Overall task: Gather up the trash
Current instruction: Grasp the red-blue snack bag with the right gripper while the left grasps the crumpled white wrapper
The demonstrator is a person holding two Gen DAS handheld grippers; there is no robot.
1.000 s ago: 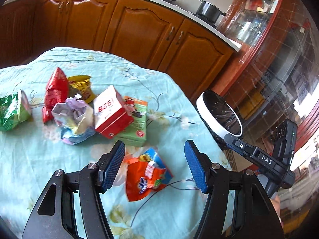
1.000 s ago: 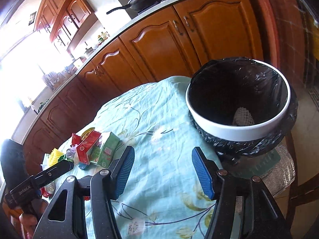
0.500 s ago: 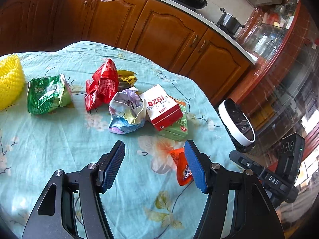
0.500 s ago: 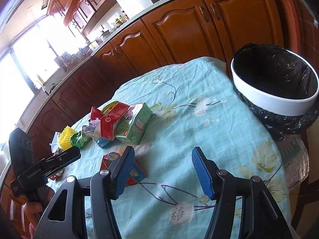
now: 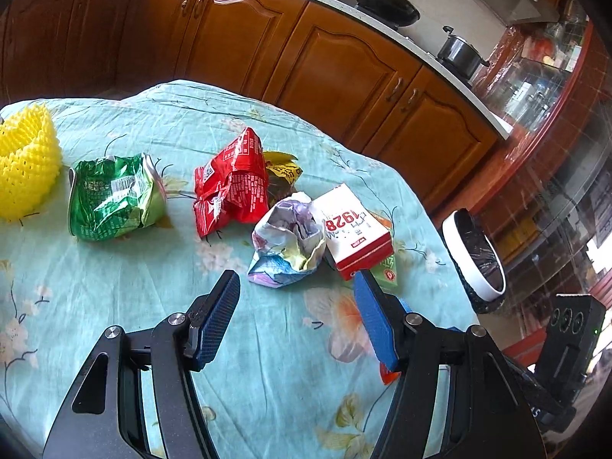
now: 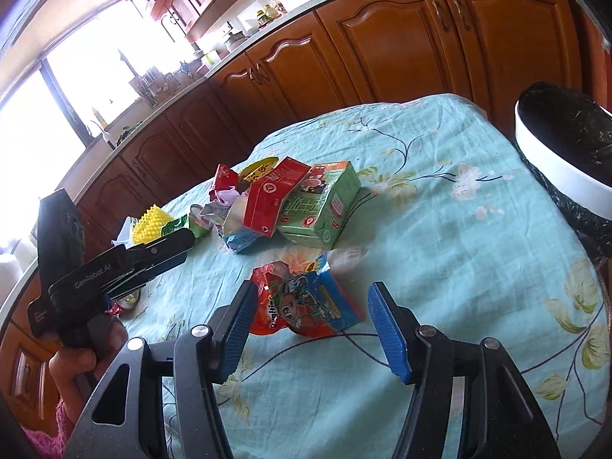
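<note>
Trash lies on a table with a teal floral cloth (image 5: 114, 306). In the left wrist view I see yellow foam netting (image 5: 26, 168), a green bag (image 5: 111, 197), a red bag (image 5: 233, 183), crumpled paper (image 5: 287, 241) and a red-white carton (image 5: 354, 225). My left gripper (image 5: 296, 317) is open and empty, just short of the crumpled paper. My right gripper (image 6: 311, 325) is open, its blue pads either side of an orange-blue snack wrapper (image 6: 306, 302). A green carton (image 6: 321, 206) lies beyond it. The white bin with a black liner (image 6: 558, 157) stands off the table's right edge.
Wooden kitchen cabinets (image 5: 325, 69) run behind the table, with a pan and a pot on the counter. The left gripper's body (image 6: 114, 267) and the hand holding it show at the left of the right wrist view. A glass cabinet (image 5: 535, 88) stands beyond the bin.
Both grippers have swung left, away from the bin and toward the trash pile. The right gripper now straddles the orange-blue wrapper; the left has moved off it toward the crumpled paper.
</note>
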